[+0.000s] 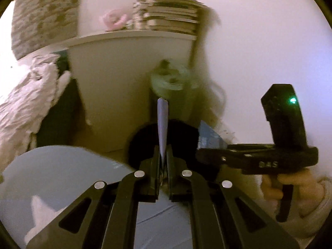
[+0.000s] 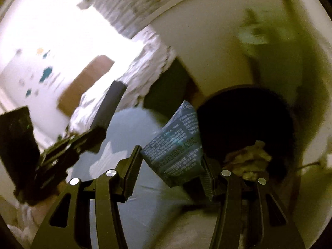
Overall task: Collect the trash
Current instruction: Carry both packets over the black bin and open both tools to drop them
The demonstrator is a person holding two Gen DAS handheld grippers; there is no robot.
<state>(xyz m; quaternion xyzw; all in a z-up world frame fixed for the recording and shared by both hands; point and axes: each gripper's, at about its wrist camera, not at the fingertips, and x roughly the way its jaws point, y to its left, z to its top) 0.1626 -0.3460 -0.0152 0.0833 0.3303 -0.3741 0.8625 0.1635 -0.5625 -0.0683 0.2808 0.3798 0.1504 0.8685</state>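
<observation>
1. The left hand-held gripper (image 1: pixel 162 161) is clamped together on a thin blue wrapper (image 1: pixel 162 124), seen edge-on, just near of the black bin (image 1: pixel 182 128).
2. The right hand-held gripper (image 2: pixel 171 166) stands half apart, a printed blue packet (image 2: pixel 176 145) wedged between its jaws beside the bin's dark mouth (image 2: pixel 244 116).
3. Carry both fully over the opening before releasing; light wrappers likely drift, so drop low.

The floor (image 1: pixel 97 143) carries a black round bin (image 2: pixel 244 120), the landmark here. A white cabinet (image 1: pixel 124 78) stands just behind the bin, a light blue rug (image 1: pixel 62 166) lies to its left, and on the cabinet's top, above it, sits a stack of books (image 1: pixel 170 16).
</observation>
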